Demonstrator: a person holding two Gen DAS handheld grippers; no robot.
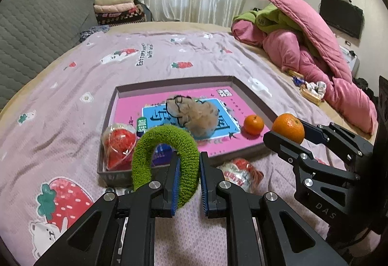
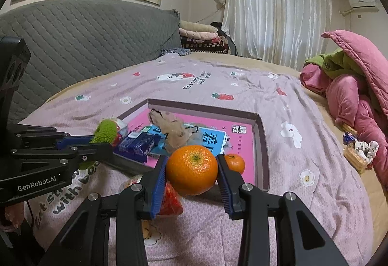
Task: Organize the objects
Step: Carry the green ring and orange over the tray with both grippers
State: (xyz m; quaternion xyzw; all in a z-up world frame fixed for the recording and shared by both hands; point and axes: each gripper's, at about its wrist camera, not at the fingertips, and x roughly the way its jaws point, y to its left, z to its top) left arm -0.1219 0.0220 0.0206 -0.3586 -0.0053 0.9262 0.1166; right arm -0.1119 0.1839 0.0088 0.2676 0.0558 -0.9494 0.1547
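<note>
- Blue snack pack [image 2: 137, 144] half hidden behind green scrunchie [image 1: 167, 159] in left wrist view; print on tray liner too blurred to read.
- Left gripper [image 1: 189, 183]: jaws clamped on scrunchie, held at box tray [image 1: 252, 93] near edge.
- Right gripper [image 2: 191, 183]: jaws clamped on mandarin [image 2: 191, 170], just above tray's near corner; 2nd mandarin [image 2: 234, 163] inside tray.

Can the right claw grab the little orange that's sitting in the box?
Probably not yet. The right claw is already shut on a big orange. The little orange sits just beyond it in the box, nothing covering it.
</note>
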